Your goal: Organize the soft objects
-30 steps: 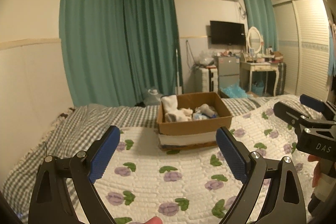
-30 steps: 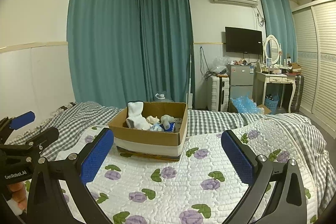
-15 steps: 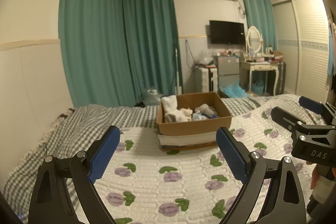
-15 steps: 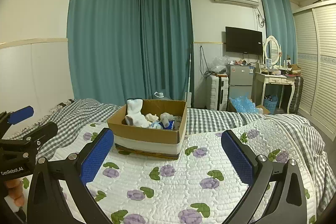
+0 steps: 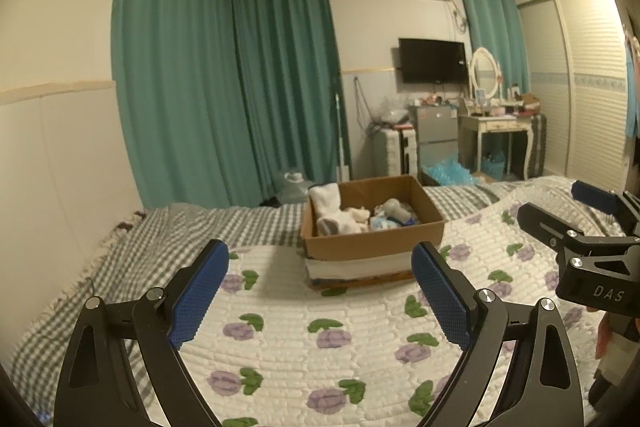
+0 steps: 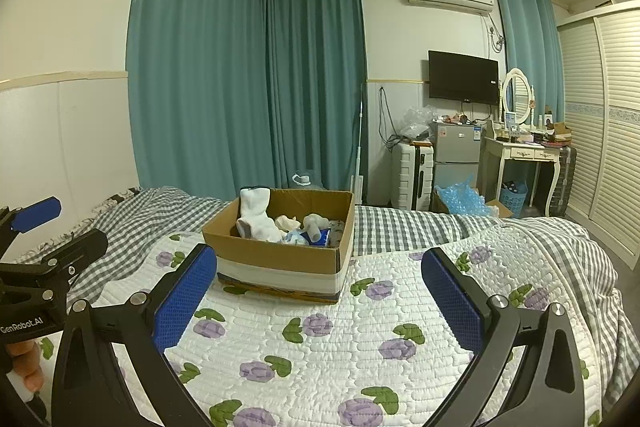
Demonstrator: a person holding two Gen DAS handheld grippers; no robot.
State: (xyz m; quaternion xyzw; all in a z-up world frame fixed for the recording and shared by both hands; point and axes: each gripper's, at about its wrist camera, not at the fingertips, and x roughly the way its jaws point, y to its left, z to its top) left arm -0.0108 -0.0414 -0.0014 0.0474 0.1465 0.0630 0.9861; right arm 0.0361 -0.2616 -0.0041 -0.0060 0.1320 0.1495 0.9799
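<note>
Cardboard, brown and open at the top, makes the box point(image 6: 280, 247) that stands on the bed's white quilt with purple flowers point(image 6: 320, 339), straight ahead of both tools and well apart from them. Inside it lie the soft objects: a white sock point(image 6: 256, 215) leaning up at the far left corner, a cream piece, a grey piece and something blue and white, all in a loose heap.

The left tool point(image 5: 320, 291) is spread wide with nothing between its blue pads, and the right tool point(image 6: 320, 291) is released in the same way and empty too. Each one hovers over the quilt, and the box shows in the gap between its fingers.

No soft thing lies on the quilt around the box, as far as both views show. This fits two stages: the things are gathered and the job is near its end, or they wait in the box to be taken out and sorted. I cannot decide between them.

Readable writing: "DAS" on the right tool's body in the left view, and "GenRobot.AI" on the left tool's body in the right view.
</note>
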